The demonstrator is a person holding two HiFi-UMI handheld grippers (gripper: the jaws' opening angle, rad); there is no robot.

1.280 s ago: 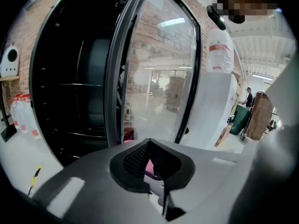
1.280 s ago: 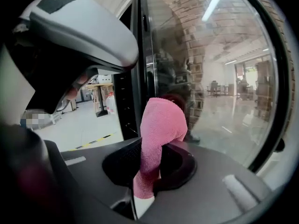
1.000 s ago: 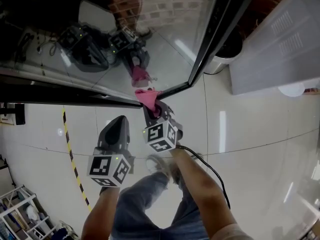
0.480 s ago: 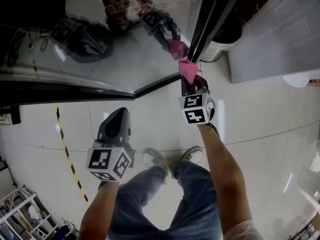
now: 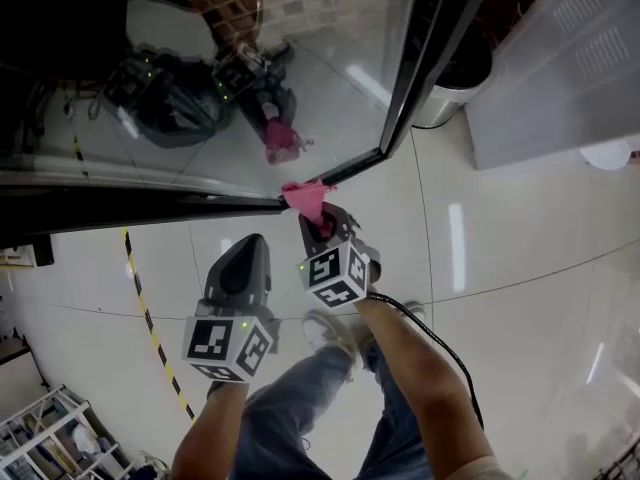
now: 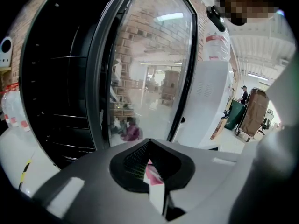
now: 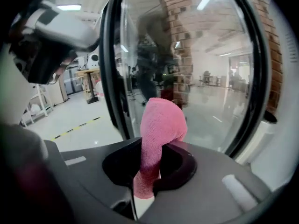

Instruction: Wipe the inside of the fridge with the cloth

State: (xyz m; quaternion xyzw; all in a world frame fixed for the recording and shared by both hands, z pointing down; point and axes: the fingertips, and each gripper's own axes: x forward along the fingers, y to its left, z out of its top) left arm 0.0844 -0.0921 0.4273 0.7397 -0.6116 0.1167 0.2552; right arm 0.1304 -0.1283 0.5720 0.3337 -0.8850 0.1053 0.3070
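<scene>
Your right hand-held gripper is clenched on the pink knitted cloth, which stands up in a bunched fold between the jaws. In the head view the top of the fold touches the black frame at the lower corner of the glass fridge door. The pane reflects the cloth and both of your tools. A black cable trails back from this gripper along your forearm.

Your left hand-held gripper has its jaws together and holds nothing. It sits just beside the right one, lower down, and points at the same door. Under both lies the glossy white tiled floor, with a yellow-and-black striped line on your left.
</scene>
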